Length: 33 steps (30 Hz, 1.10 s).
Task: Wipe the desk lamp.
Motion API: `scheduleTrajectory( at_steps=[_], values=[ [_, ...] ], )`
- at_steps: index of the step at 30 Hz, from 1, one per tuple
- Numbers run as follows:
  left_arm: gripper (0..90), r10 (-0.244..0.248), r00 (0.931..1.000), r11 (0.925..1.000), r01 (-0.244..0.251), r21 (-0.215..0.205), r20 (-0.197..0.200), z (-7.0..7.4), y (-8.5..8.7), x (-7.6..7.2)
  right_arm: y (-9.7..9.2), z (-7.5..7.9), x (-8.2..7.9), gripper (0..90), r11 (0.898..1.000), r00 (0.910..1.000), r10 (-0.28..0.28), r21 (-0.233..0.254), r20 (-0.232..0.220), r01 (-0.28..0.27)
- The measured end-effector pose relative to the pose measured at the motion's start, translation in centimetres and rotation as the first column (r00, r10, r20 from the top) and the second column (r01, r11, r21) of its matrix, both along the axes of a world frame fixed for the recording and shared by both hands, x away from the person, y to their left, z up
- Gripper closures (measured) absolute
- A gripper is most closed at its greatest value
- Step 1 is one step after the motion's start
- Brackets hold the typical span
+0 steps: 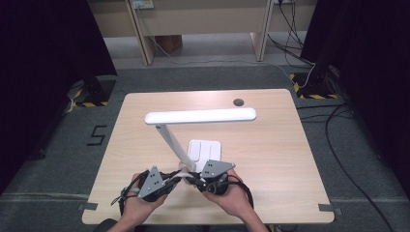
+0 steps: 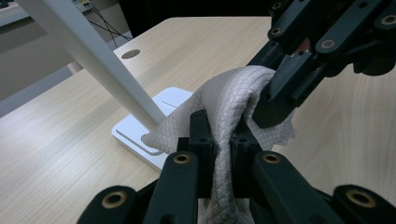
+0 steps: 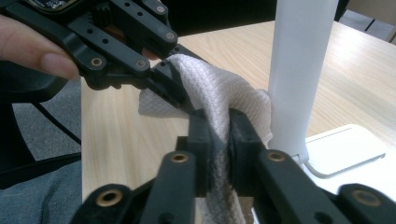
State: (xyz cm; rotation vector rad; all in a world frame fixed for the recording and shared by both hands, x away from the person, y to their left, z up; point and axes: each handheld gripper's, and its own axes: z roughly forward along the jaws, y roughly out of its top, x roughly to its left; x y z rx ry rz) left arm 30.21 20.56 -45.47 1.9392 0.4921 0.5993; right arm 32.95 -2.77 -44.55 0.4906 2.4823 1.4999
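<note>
Near edge of the table [image 1: 145, 203], middle. I hold both grippers side by side at the foot of the white desk lamp [image 1: 200, 116]. My left gripper [image 2: 223, 133] is clamped hard on the white cloth [image 2: 229, 100], the fabric pinched between its jaws. My right gripper [image 3: 218, 135] has its jaws drawn in on the same cloth, which bunches between the pads; no earlier state is implied.

The cloth spans the short gap between the two grippers, its long axis running left to right across the near side of the lamp's stem [image 3: 299, 70]. In the right gripper view it lies just beside the stem, possibly touching it; I cannot tell which. The stem rises from the lamp's base [image 1: 205, 149] and leans to the far left, toward the light bar. The right gripper sits nearer the stem's foot, so I judge the coming wipe will be led from that side.
</note>
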Motion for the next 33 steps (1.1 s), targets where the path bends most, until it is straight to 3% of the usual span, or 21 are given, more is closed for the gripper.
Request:
scheduleTrajectory(
  at_steps=[9,21,26,33],
  values=[
    [78.8,-0.002,1.0000,0.9998,0.002,-0.019,0.006,0.2,-0.3,0.2,-0.5,0.5,-0.1,84.5,1.000,0.9997,-0.014,-0.010,0.018,0.014],
    [53.2,0.052,0.9986,0.9957,-0.052,-0.077,0.007,-0.1,0.2,0.2,-2.4,1.2,0.5,84.9,0.994,0.9931,-0.107,-0.011,0.049,0.108],
    [48.0,0.086,0.9962,0.9930,-0.087,-0.080,-0.012,-0.6,0.6,0.5,-4.5,2.1,1.0,84.9,0.982,0.9799,-0.188,0.018,0.065,0.188],
    [45.8,0.124,0.9903,0.9903,-0.127,-0.056,-0.064,-2.1,0.7,1.7,-8.0,3.7,1.4,84.9,0.946,0.9460,-0.315,0.104,0.078,0.306]
  ],
)
